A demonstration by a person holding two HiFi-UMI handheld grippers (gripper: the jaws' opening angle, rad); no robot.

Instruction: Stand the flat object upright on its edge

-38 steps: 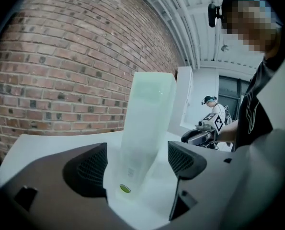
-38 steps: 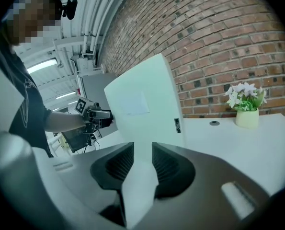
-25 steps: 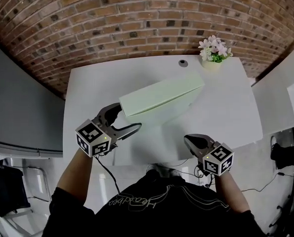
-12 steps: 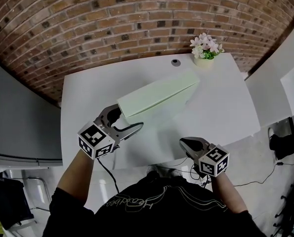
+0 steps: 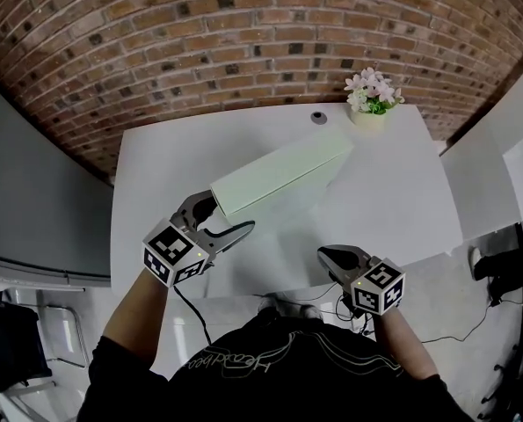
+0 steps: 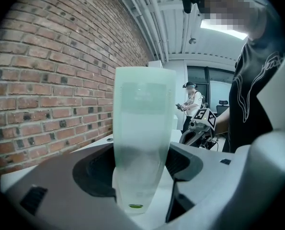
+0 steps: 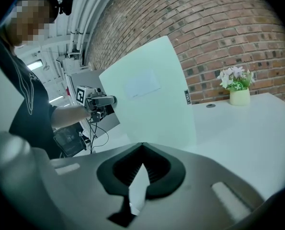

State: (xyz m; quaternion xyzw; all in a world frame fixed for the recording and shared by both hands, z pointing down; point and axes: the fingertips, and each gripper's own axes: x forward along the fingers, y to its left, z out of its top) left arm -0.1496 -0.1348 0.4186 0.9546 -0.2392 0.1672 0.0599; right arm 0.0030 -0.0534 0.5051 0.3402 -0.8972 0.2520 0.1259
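Observation:
A pale green flat box [image 5: 279, 176] stands on its long edge on the white table [image 5: 402, 200], running from near left to far right. My left gripper [image 5: 228, 214] straddles its near end, one jaw on each face. In the left gripper view the box [image 6: 144, 114] fills the gap of that gripper [image 6: 142, 155]. The jaws have just been closing with the box between them, and both pads lie against it. My right gripper [image 5: 325, 255] is shut and empty near the table's front edge, apart from the box [image 7: 147, 99]. The right gripper view shows its jaws [image 7: 142, 145] closed together.
A small pot of pink and white flowers [image 5: 369, 104] stands at the table's far right corner, with a small dark round thing [image 5: 319, 117] beside it. A brick wall runs behind the table. Another person [image 6: 192, 99] stands far off in the room.
The box showed more of its broad face before and now stands more upright. The left gripper rolled slightly and its jaws narrowed. The right gripper stayed where it was.

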